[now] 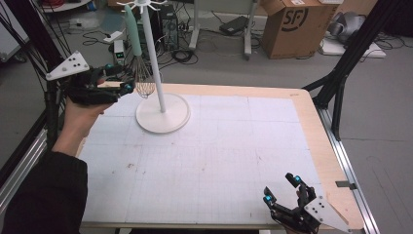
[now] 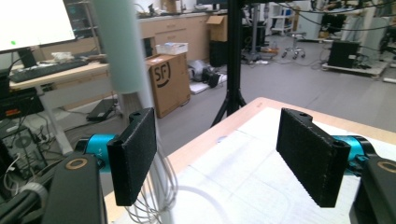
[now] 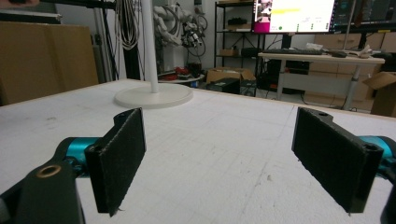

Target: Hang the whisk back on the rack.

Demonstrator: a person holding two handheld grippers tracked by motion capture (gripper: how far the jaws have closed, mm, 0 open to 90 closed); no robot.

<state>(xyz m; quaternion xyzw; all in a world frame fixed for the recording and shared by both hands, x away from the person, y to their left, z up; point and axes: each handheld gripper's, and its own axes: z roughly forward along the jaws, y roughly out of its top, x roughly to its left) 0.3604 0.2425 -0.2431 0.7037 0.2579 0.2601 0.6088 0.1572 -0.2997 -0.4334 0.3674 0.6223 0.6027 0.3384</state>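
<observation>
A white gridded mat is laid over a wooden table. A white stand, made of a round base and a tall thin pole, is placed toward the 11 o'clock part of the mat in the high view. A whisk with a pale green handle and wire loops is seen hanging beside the pole, on its 9 o'clock side, with the wire end down and just above the table's far edge.

The left gripper is held up by a hand at about 10 o'clock of the table, raised above the surface, its tips brought just beside the whisk's wires. In the left gripper view its jaws are seen spread wide apart with nothing clamped between them; the pale green handle and the wires are seen behind and beside the jaw at 9 o'clock, outside the gap. Whether that jaw touches the wires cannot be told.

The right gripper is held low at about 5 o'clock of the table, near the front edge. In the right gripper view its jaws are likewise set wide apart and empty, just above the mat, with the stand's base seen well apart at 11 o'clock.

A cardboard box is seen on the floor beyond the table.
</observation>
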